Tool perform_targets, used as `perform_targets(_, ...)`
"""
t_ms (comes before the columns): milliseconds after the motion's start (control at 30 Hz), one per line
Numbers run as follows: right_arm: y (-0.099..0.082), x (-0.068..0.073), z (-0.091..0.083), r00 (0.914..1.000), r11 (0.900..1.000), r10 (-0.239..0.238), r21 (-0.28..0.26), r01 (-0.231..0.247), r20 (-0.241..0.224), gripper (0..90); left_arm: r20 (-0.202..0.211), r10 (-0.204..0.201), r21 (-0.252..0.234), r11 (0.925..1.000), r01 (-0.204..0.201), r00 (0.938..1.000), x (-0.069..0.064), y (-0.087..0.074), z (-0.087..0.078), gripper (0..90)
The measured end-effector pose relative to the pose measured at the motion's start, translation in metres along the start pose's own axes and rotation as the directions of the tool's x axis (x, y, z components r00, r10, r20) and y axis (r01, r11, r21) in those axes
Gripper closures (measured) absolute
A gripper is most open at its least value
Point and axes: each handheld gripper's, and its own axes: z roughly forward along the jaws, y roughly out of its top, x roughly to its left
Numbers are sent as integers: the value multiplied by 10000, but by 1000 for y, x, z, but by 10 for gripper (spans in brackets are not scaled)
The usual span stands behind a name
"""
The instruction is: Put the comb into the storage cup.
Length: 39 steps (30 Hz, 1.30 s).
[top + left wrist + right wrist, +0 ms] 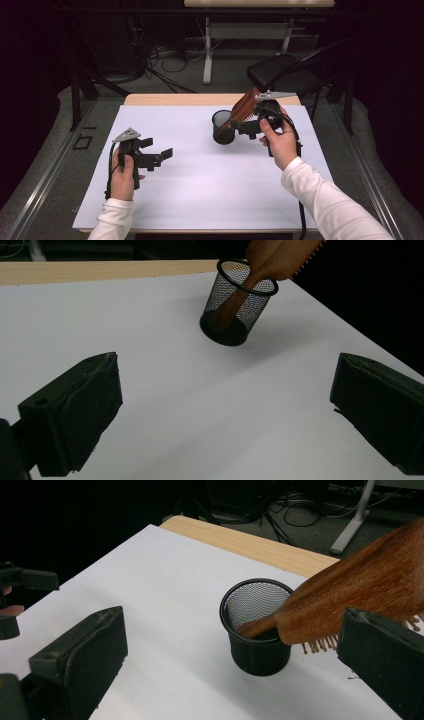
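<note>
A black mesh cup [223, 127] [235, 305] [257, 630] stands on the white sheet, right of centre. A wooden hairbrush [245, 106] [275, 260] [360, 595] sits handle-down in it, its bristled head leaning out toward the right. My right gripper [244, 126] [232, 645] is open just beside the cup, jaws wide apart; the brush head lies close behind one jaw, and I cannot tell whether they touch. My left gripper [159, 148] [225, 410] is open over the sheet's left part, nothing between its jaws, pointing toward the cup.
The white sheet [200, 185] covers most of a wooden table [190, 99]. Beyond the far edge stand a black chair [285, 70], a desk's white legs [207, 55] and floor cables [165, 60]. Dark curtains close in both sides.
</note>
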Motion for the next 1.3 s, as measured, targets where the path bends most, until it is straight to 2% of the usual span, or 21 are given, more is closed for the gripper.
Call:
perform_targets(400, -14, 5, -1, 9996, 9997, -256, -50, 256, -97, 0, -116, 82, 70, 9999, -81, 9999, -2, 2, -4, 3)
perform_targets(733, -32, 0, -5, 9998, 10000, 8, 27, -7, -222, 0, -1, 254, 120, 9996, -254, 9997, -5, 2, -5, 3)
perform_targets(1133, -56, -6, -18, 9990, 9997, 239, -70, -242, -366, 0, 9, 332, 166, 9993, -332, 9994, -6, 4, -7, 3)
perform_targets(1300, -68, -6, -27, 9992, 10000, 57, -63, -59, -385, 0, 10, 428, 210, 9989, -428, 9991, -9, 4, -9, 3)
